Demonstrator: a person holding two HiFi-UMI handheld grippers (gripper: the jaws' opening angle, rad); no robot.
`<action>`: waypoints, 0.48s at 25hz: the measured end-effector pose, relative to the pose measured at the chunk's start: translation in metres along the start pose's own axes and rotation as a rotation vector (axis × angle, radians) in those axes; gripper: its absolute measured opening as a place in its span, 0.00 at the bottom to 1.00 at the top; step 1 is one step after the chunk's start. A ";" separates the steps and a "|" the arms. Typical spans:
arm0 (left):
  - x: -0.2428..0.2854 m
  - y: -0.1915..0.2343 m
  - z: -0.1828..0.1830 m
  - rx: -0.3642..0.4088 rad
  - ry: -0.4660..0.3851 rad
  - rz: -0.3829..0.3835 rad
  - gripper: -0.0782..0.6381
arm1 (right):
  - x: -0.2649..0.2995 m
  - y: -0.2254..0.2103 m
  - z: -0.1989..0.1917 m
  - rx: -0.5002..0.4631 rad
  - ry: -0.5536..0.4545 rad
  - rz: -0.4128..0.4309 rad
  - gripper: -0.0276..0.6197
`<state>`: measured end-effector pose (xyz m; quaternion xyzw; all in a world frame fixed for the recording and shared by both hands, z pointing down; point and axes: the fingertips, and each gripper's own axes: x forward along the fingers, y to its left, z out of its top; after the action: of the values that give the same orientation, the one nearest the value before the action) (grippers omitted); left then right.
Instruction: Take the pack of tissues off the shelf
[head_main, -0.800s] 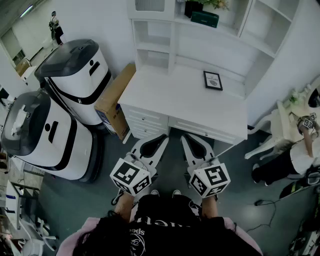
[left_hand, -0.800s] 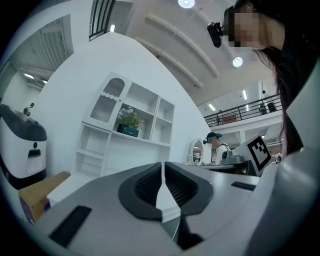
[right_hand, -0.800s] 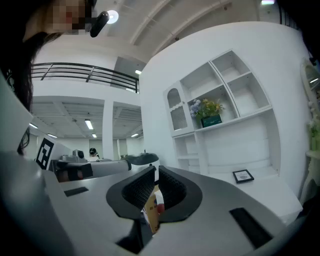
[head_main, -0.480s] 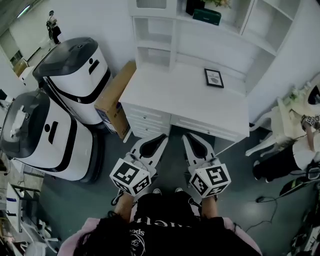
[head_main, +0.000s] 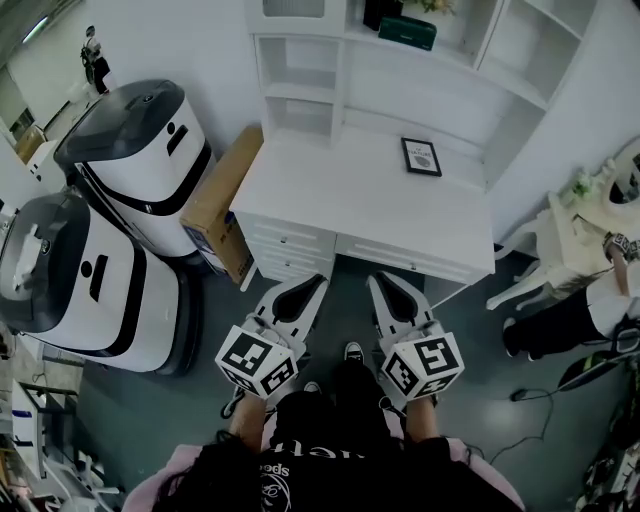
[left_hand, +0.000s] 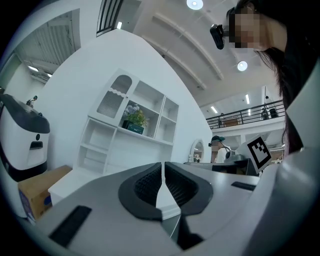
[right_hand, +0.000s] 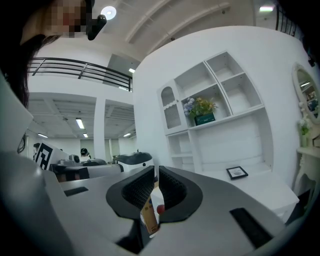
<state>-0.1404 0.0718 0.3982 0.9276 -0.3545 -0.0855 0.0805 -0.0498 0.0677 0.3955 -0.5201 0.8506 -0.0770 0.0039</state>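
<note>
While the pack of tissues (head_main: 407, 32) sits on the shelf (head_main: 462, 62), we hold nothing. Our left gripper (head_main: 318, 283) and right gripper (head_main: 380, 281) are shut tight.

No words can be read for sure. White letters are seen on the person's black shirt (head_main: 318, 445), but they are partly hidden. The print in the small framed picture (head_main: 421, 157) on the desk (head_main: 340, 205) is too small to be read.

Lab hall, white desk (head_main: 340, 200) with shelf unit (head_main: 300, 70), big white machines (head_main: 140, 170) (mezzanine railing (left_hand: 245, 114) overhead)
</note>
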 end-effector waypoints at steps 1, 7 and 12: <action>0.005 0.001 0.000 -0.003 -0.001 -0.001 0.15 | 0.002 -0.004 0.001 0.001 -0.001 0.002 0.14; 0.047 0.007 -0.005 0.014 0.011 -0.009 0.15 | 0.023 -0.044 0.005 0.009 -0.008 0.005 0.14; 0.105 0.028 0.000 0.029 0.002 0.016 0.15 | 0.052 -0.093 0.019 0.004 -0.016 0.027 0.14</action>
<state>-0.0813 -0.0186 0.3936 0.9259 -0.3632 -0.0788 0.0679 0.0101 -0.0228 0.3929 -0.5092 0.8573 -0.0746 0.0128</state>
